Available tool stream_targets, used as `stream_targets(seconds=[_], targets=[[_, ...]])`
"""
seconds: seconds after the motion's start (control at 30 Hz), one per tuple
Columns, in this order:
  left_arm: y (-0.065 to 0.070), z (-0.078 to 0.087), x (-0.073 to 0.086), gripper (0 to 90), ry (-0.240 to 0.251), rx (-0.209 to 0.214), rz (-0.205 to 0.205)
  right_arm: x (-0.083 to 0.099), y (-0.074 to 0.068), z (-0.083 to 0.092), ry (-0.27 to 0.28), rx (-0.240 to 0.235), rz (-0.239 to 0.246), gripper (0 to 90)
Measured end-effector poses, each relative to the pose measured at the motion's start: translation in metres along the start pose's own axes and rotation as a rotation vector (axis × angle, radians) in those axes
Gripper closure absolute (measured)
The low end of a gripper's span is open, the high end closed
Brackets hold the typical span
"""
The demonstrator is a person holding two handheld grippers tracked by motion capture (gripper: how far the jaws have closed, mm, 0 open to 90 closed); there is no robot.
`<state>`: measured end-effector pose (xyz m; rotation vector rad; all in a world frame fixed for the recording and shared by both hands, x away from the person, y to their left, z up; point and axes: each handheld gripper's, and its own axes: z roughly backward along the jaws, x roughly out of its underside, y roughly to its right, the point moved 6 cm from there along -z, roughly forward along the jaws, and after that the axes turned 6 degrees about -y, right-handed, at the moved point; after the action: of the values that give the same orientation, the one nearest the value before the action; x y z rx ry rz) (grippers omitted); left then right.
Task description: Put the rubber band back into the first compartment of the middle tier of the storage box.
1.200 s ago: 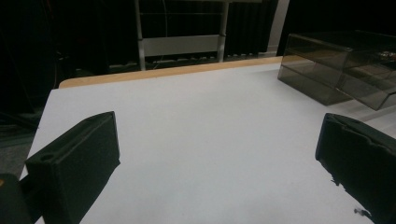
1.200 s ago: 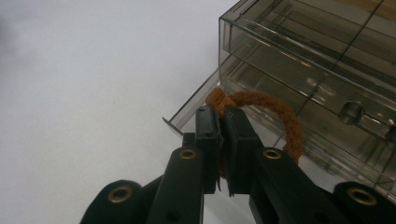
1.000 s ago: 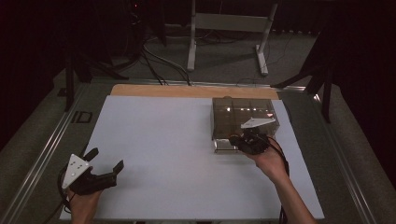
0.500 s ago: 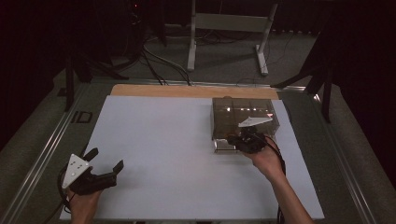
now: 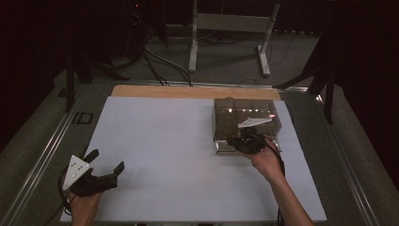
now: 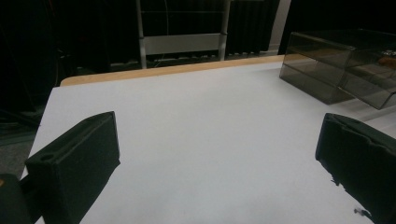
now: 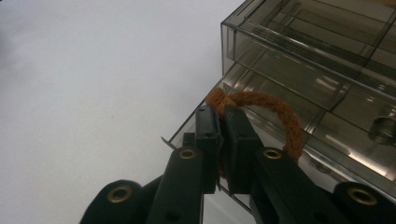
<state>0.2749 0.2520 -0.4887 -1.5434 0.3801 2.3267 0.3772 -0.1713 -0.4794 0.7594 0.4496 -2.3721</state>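
Orange cord loop (image 7: 285, 116) is pinched in right gripper (image 7: 223, 122) jaws at smoky drawer box's (image 5: 244, 115) six o'clock, probably for pulling; left gripper (image 5: 106, 162) waits wide open, empty.

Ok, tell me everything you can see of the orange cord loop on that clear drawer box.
The orange cord loop looks like a rough braided rope, rust-orange with darker flecks. It arches up in a half ring at the front of the smoky clear drawer box, seemingly as a pull handle; its attachment is hidden. One end, with a knot-like lump, sits pinched between the black jaws of the right gripper, which is shut on it. Nothing else touches it.
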Motion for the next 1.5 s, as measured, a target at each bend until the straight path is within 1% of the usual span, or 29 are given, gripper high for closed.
stream_targets(seconds=[0.5,1.27,1.5], targets=[[0.000,0.000,0.000,1.2,0.000,0.000,0.000,0.000,-0.001,-0.010,-0.016,-0.004,-0.003,86.1],[0.000,0.001,0.000,1.2,0.005,0.002,0.001,0.002,-0.004,-0.020,-0.038,-0.010,-0.006,86.0],[0.000,0.001,0.000,1.2,0.005,0.001,0.000,0.004,-0.003,-0.024,-0.048,-0.007,-0.013,86.0]])
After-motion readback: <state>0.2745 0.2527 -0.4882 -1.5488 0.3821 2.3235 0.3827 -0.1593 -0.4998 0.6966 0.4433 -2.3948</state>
